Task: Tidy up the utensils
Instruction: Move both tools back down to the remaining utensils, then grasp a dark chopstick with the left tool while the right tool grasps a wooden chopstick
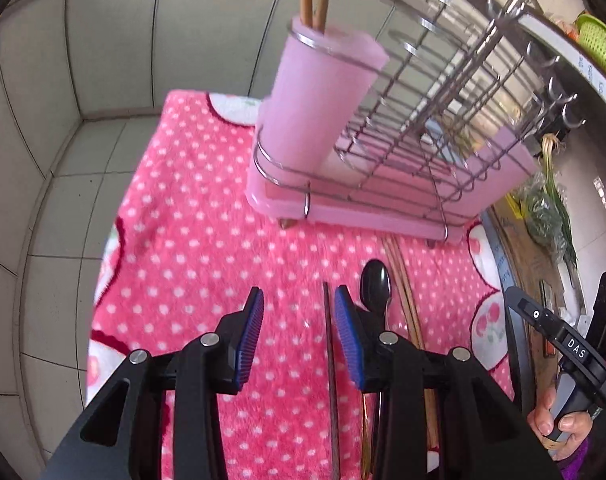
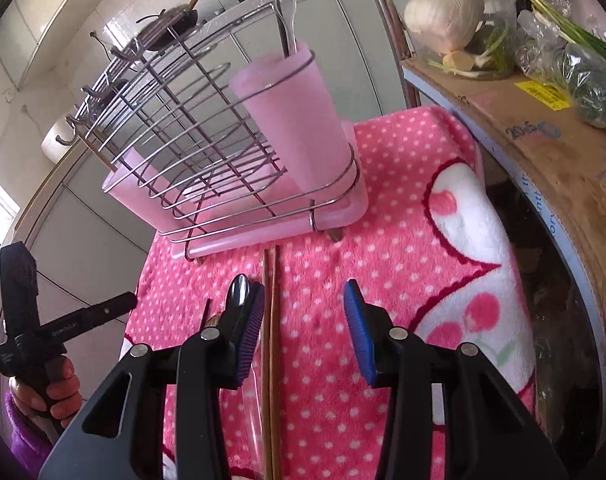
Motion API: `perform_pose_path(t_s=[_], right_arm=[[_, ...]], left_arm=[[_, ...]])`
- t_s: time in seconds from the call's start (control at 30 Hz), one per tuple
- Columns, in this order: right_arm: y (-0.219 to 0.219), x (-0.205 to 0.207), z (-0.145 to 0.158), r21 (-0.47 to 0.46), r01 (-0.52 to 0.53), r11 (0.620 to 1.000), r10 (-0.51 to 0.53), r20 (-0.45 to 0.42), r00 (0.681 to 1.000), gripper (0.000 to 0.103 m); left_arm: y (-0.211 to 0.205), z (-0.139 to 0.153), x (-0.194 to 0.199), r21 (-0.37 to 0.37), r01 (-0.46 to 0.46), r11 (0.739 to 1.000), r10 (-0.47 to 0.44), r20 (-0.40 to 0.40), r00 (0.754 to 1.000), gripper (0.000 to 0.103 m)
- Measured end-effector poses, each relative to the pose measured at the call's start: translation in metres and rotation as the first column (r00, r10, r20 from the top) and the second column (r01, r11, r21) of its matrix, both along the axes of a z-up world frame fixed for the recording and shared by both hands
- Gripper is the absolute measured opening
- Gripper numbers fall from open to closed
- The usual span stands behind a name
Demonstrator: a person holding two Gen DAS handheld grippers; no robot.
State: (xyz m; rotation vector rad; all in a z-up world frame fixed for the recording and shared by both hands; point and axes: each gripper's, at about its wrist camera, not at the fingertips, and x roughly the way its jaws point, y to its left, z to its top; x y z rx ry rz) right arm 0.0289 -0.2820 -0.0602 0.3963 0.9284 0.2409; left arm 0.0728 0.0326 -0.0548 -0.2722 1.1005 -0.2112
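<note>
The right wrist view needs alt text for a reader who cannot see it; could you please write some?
The right gripper hangs open over wooden chopsticks lying on a pink dotted towel. Behind stands a wire dish rack with a pink utensil cup.

A home kitchen — tiled walls [image 1: 63, 80], wire dish rack [image 2: 175, 128], hanging pans [image 2: 171, 24], cabbage [image 2: 447, 8] on a box.

A cabbage [image 2: 447, 8] and bagged greens [image 2: 591, 84] sit on cardboard [image 2: 543, 152].
</note>
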Motion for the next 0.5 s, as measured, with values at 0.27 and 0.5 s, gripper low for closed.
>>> perform_pose_path(t_s=[0.27,0.5], right_arm=[[0.001,0.003,-0.019,0.045,-0.02,0.999,0.022,-0.066,0.998,0.042],[0.007,0.005,-0.022,0.046,-0.047,0.998,0.051,-0.076,0.996,0.042]], left_arm=[[-0.031,-0.043,0.02,-0.022,0.06,0.998,-0.063,-0.196,0.979,0.01],[-0.054,-0.058,0.029,0.049,0.086,0.995,-0.072,-0.231,0.97,0.01]])
